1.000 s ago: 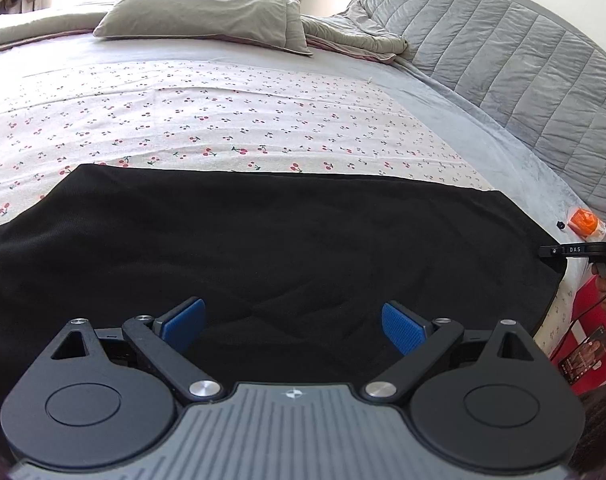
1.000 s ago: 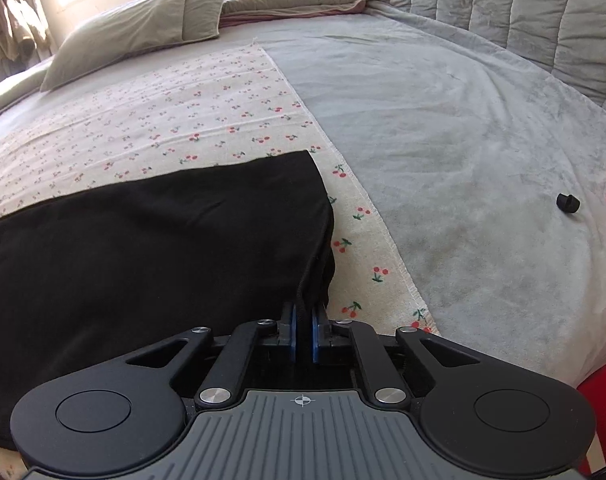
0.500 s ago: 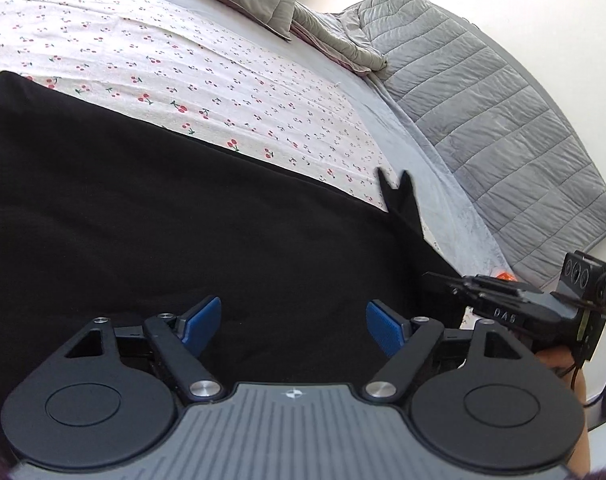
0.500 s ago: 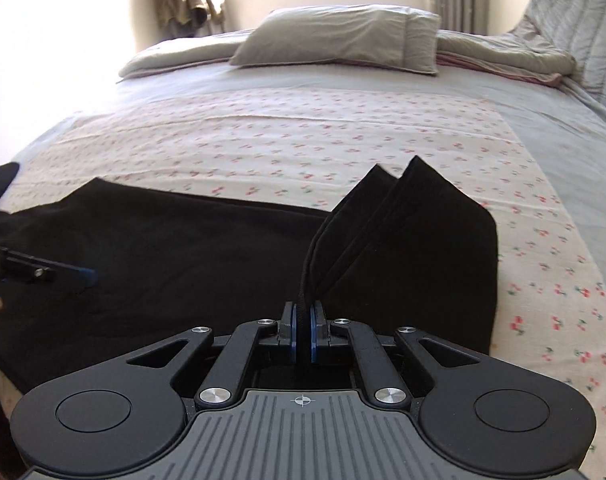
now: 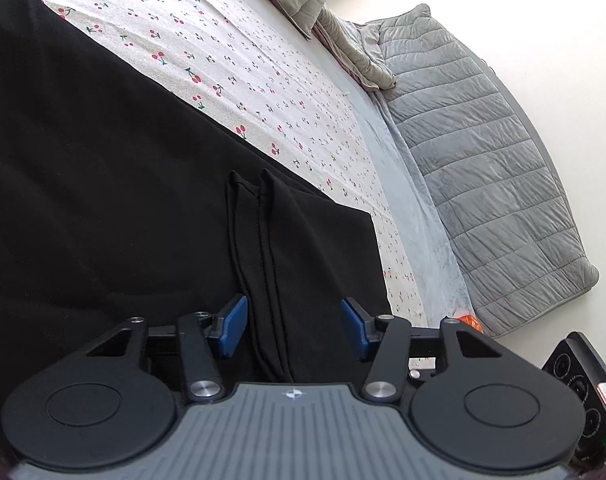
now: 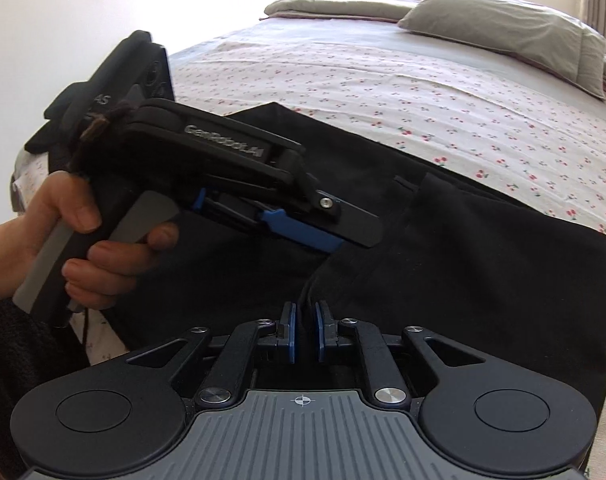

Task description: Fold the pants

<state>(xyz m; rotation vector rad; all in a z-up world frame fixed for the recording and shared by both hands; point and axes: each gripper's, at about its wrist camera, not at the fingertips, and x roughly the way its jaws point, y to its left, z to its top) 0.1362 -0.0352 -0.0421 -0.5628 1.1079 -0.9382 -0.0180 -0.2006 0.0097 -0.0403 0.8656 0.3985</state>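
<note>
Black pants (image 5: 103, 152) lie spread on the cherry-print sheet (image 5: 223, 48). Their right end is folded over onto the rest (image 6: 483, 264). My left gripper (image 5: 293, 330) is open, its blue pads on either side of a raised fold of black cloth (image 5: 263, 240). In the right wrist view the left gripper (image 6: 303, 236) reaches in from the left, held by a hand, with its tips at the fold. My right gripper (image 6: 304, 330) has its jaws slightly parted around the cloth edge; the cloth still runs between the pads.
A grey quilted headboard (image 5: 483, 140) runs along the far side. Grey pillows (image 6: 503, 24) lie at the head of the bed. A small orange object (image 5: 469, 322) sits on the grey bedcover near the bed's edge.
My right gripper carried the pants' end across to the left, folding it over the rest, and its jaws have eased apart. My left gripper moved to straddle the raised fold.
</note>
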